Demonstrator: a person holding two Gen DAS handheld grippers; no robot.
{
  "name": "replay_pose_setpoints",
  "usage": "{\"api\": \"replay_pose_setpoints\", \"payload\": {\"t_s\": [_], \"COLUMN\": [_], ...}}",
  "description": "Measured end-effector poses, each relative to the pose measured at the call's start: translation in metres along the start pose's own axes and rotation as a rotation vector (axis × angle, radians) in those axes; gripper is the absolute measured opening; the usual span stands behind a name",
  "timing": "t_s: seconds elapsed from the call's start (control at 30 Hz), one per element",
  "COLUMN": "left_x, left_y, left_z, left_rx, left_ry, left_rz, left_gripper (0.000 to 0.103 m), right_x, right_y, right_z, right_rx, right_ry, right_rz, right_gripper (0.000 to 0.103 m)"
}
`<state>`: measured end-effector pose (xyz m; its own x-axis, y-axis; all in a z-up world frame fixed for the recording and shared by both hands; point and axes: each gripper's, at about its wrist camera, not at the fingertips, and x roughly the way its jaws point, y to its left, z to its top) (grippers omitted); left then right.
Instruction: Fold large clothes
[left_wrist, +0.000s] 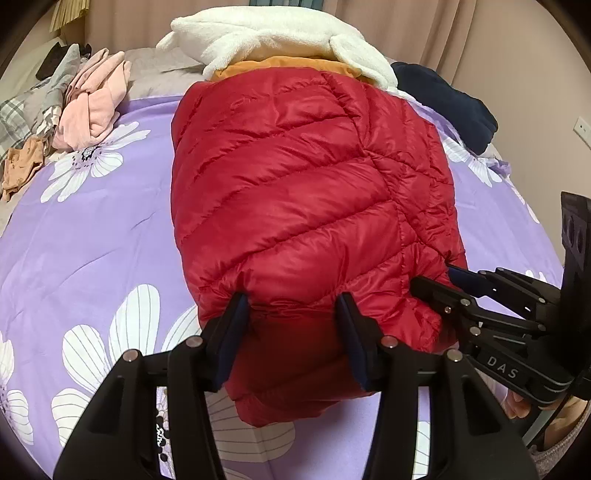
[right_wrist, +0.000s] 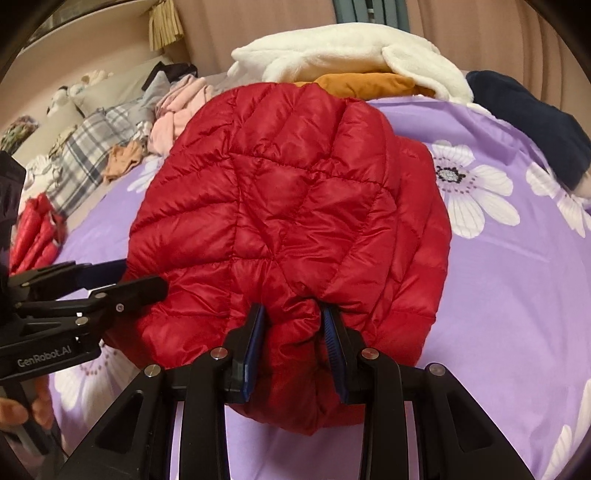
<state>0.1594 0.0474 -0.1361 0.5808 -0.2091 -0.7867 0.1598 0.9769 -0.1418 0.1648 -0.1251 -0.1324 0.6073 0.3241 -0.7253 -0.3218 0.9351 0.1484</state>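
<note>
Here both grippers, left (left_wrist: 291, 306) and right (right_wrist: 293, 317), are pinching the jacket (left_wrist: 303, 177) hem; keeping them level, carrying it evenly over the bedspread (left_wrist: 92, 240).

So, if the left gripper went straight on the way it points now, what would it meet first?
The red puffer jacket: the left gripper already clamps its near edge, so it would only push further into the padding, probably with the purple floral bedcover beneath.

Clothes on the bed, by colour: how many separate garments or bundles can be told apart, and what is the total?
Red: 2, the puffer jacket and a red bundle
White: 1, fleece
Orange: 1
Navy: 1
Pink: 1
Plaid grey: 1
Tan: 1
Total: 8

The left-hand heap is tangled, so its counts are approximate.
</note>
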Motion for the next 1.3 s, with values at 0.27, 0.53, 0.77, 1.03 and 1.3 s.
{"api": "replay_pose_setpoints", "payload": {"t_s": [0.27,0.53,0.77,1.03,1.3], "left_x": [-0.012,-0.027,-0.016,-0.013,-0.010], "left_y": [0.000,-0.008,-0.006,-0.005,-0.005], "left_z": [-0.003,-0.013,-0.017,-0.018,-0.019], "left_rx": [-0.016,-0.012,-0.012,-0.017,-0.010], "left_ry": [-0.008,-0.019,0.004,0.007,0.015], "left_rz": [-0.002,-0.026,-0.020,-0.027,-0.028], "left_gripper": [0.049,0.049,0.050,0.050,0.051], "right_x": [-0.003,-0.004,-0.015,-0.019,-0.002], "right_y": [0.002,-0.002,-0.005,-0.004,-0.007], "right_z": [-0.004,-0.006,-0.008,-0.008,-0.014], "right_rx": [0.022,0.056,0.074,0.053,0.074], "right_ry": [0.006,0.006,-0.006,-0.025,0.003], "right_rz": [0.003,0.014,0.032,0.029,0.025], "right_gripper": [0.033,0.033,0.033,0.033,0.033]}}
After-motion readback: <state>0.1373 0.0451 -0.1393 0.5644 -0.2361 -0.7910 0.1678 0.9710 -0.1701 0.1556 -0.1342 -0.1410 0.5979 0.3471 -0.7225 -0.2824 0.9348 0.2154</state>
